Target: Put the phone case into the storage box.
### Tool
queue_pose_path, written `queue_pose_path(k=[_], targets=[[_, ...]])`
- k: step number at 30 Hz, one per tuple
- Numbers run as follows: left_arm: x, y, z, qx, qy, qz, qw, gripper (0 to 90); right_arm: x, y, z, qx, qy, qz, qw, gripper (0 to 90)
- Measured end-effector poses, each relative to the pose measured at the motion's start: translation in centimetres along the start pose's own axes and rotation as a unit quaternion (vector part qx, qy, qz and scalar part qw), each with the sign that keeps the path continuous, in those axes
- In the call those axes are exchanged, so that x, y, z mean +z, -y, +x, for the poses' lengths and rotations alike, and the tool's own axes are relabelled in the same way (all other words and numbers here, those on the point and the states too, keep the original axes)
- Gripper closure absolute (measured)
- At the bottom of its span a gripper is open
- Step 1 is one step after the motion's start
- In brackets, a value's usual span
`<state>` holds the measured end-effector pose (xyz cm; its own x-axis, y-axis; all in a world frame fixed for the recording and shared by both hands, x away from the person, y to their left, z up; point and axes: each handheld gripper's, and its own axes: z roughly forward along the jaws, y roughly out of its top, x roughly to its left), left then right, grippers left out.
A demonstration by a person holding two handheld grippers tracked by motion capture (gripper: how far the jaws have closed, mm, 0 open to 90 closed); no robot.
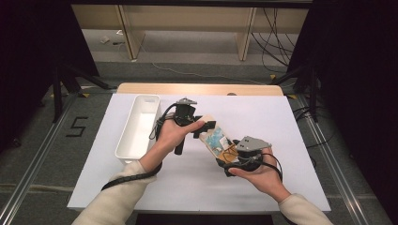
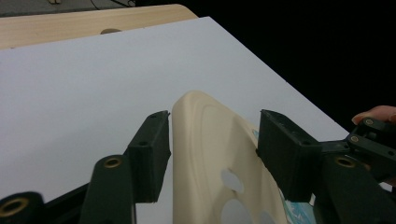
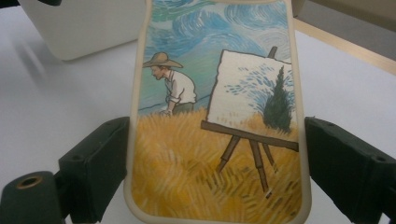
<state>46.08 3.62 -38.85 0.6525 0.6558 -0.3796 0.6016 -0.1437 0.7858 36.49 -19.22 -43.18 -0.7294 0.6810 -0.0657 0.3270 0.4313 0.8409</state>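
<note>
Here the phone case (image 1: pixel 217 139) sits near the centre of the high view, lifted between the two grippers above the white table (image 1: pixel 281 122). The right gripper (image 1: pixel 234 157), at lower right of centre, has its jaws against the case's long edges; in the right gripper view the painted side (image 3: pixel 219 116), a figure in a straw hat beside an easel in a yellow field, stands between the black jaws. The left gripper (image 1: pixel 205 127) comes in at the case's far end, jaws half wide; in the left gripper view one jaw lies along the cream edge (image 2: pixel 205 154), the other just beside it, so a grip cannot be told. A white bin (image 1: pixel 138 125) stands at left of centre
</note>
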Motion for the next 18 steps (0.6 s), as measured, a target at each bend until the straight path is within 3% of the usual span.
queue_pose_path(k=[5, 10, 13, 16, 18], targets=[[-0.1, 0.0, 0.1, -0.017, 0.005, -0.002, 0.9998, 51.2, 0.1, 0.0, 0.1, -0.007, 0.003, 0.002, 1.0000, 11.6], [-0.4, 0.0, 0.4, -0.038, 0.025, -0.012, 0.9989, 58.8, 0.1, 0.1, 0.1, -0.013, 0.006, 0.006, 0.9999, 11.5], [-0.7, -0.1, 0.4, -0.051, 0.050, -0.024, 0.9972, 65.4, 0.2, 0.2, 0.2, -0.015, 0.007, 0.012, 0.9998, 11.3], [-1.1, -0.3, 0.3, -0.074, 0.097, -0.036, 0.9919, 77.2, 0.4, 0.3, 0.1, -0.016, 0.005, 0.016, 0.9997, 11.1], [-1.5, -0.5, -0.4, -0.054, 0.102, -0.042, 0.9925, 79.2, 0.5, 0.4, 0.1, -0.018, 0.004, 0.012, 0.9997, 10.9]])
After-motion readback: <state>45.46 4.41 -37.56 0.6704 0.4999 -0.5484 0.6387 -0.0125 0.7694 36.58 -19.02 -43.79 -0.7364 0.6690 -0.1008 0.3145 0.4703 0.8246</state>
